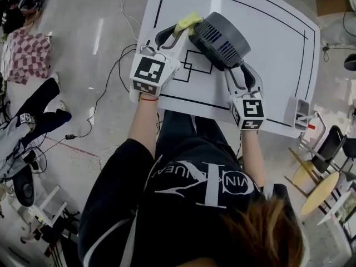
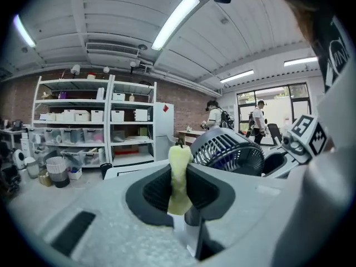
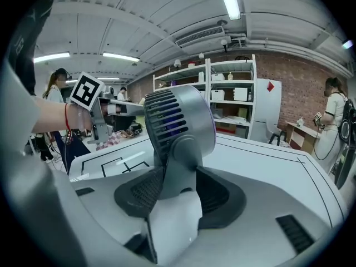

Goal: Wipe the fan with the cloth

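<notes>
A grey fan lies tilted on the white table, its grille facing left. My left gripper is shut on a yellow cloth, which it holds at the fan's upper left edge. In the left gripper view the cloth stands pinched between the pads, with the fan's grille just behind it to the right. My right gripper sits at the fan's near side. In the right gripper view the fan's stand is between the open jaws, and the fan head rises above them.
A small grey holder hangs at the table's right edge. Chairs stand to the right, and cables run over the floor on the left. Shelves with boxes and several people stand in the background.
</notes>
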